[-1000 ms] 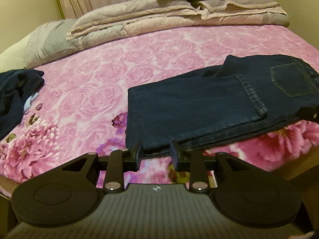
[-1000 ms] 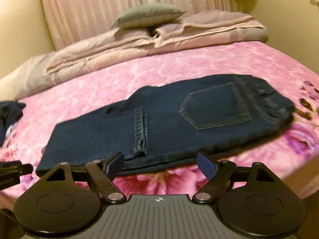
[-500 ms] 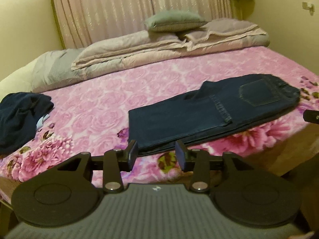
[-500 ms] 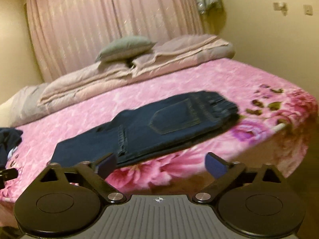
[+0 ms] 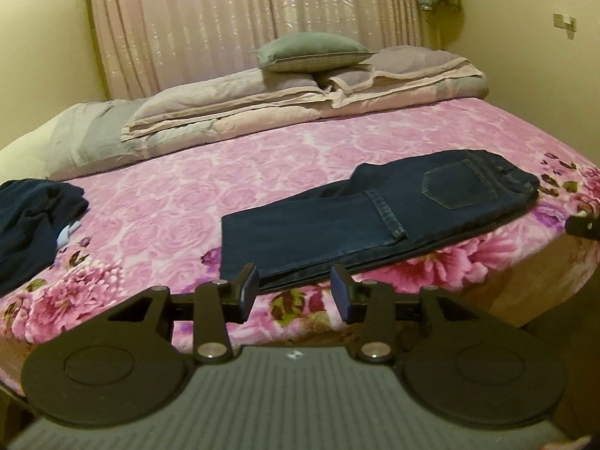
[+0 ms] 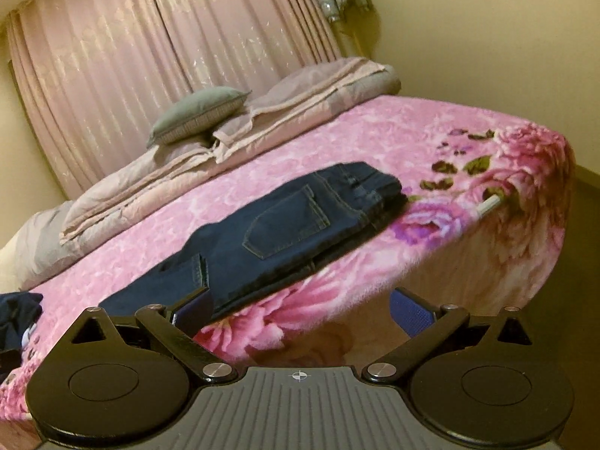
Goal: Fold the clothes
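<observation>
Dark blue jeans (image 5: 356, 221) lie folded flat near the front edge of the bed, back pocket up, waistband to the right. They also show in the right wrist view (image 6: 270, 236). My left gripper (image 5: 295, 292) is open and empty, held off the bed's front edge just short of the jeans' folded left end. My right gripper (image 6: 300, 309) is wide open and empty, back from the bed edge and tilted. A crumpled dark navy garment (image 5: 30, 221) lies at the bed's left edge.
The bed has a pink floral blanket (image 5: 195, 187). Folded grey-pink quilts (image 5: 262, 108) and a green pillow (image 5: 311, 52) lie along the far side. Pink curtains (image 5: 243, 18) hang behind. The bed's right corner (image 6: 540, 172) drops to the floor.
Both grippers have pulled back and up from the jeans, so the bed looks farther away. The left jaws have opened a little wider. The right gripper has tilted and swung right.
</observation>
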`<move>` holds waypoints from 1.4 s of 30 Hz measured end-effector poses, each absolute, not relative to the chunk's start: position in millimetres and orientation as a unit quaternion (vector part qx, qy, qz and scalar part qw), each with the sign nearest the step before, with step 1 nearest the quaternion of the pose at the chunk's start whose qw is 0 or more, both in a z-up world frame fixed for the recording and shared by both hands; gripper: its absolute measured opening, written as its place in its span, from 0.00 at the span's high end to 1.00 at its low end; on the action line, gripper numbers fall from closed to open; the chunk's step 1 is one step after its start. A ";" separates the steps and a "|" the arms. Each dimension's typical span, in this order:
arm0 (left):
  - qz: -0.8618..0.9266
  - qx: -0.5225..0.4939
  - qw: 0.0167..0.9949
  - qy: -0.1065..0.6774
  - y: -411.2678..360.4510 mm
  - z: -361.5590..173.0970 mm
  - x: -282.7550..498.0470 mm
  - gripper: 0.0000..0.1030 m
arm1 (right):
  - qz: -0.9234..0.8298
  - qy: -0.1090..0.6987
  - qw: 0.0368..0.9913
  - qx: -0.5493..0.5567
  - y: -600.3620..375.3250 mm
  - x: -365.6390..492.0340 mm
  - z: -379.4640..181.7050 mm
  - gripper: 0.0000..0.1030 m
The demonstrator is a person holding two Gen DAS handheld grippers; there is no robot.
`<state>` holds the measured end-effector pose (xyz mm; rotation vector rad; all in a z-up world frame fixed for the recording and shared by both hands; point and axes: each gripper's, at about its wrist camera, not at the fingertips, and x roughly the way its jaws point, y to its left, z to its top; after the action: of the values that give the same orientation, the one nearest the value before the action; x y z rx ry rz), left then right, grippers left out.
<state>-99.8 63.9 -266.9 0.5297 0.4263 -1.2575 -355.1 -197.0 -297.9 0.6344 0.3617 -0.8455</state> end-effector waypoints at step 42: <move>-0.575 0.118 0.685 0.432 -94.5 -371.1 30.6 0.68 | -0.391 0.086 0.670 0.626 -427.3 -340.9 -413.8 0.45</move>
<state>30.6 -94.5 -371.1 0.2655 0.9673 -1.2895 -340.9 -427.3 -413.8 1.4103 0.1944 -0.8805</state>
